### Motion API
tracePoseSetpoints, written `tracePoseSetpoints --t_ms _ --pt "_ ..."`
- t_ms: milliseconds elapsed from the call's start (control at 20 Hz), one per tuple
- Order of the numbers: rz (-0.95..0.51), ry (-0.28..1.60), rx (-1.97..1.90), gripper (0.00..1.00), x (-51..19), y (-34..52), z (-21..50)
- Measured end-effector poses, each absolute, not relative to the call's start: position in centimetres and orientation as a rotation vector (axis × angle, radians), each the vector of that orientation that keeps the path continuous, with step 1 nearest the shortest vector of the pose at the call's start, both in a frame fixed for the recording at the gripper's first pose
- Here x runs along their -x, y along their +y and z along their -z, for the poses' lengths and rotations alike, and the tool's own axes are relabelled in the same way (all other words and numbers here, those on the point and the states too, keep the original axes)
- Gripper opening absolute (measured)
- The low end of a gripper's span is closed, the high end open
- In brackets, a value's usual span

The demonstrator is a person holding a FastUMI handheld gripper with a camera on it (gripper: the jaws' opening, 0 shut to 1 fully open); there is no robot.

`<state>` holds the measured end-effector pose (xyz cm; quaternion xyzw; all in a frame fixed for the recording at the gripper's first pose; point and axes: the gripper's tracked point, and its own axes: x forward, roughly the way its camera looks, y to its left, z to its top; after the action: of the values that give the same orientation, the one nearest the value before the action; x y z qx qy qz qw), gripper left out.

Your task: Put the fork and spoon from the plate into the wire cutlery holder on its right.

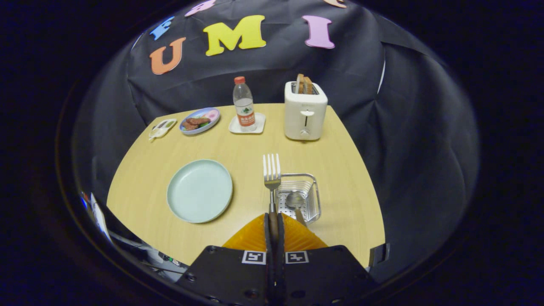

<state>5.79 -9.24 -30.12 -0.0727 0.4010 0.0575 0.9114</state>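
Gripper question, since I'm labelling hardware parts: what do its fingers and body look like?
The gripper has two ribbed, translucent orange fingers tapering forward to a wedge, with dark inner edges. Behind them sits a black angular body with screw holes, carrying two small square black-and-white markers side by side.

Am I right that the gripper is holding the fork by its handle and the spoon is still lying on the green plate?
Not quite. The gripper does hold the fork by its handle, but the spoon is already in the wire cutlery holder, as the gripper view shows. The green plate has nothing on it.
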Motion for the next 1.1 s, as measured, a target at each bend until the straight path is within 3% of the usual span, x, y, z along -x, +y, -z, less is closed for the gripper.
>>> tracePoseSetpoints --t_ms 300,750,1100 --pt "-0.107 0.885 0.135 0.02 -5.5 -11.4 29.7" --pt "-0.118 1.121 -0.037 0.03 -4.3 -10.7 28.0" --pt "-0.044 1.212 -0.040 0.03 -4.7 -10.6 28.0"
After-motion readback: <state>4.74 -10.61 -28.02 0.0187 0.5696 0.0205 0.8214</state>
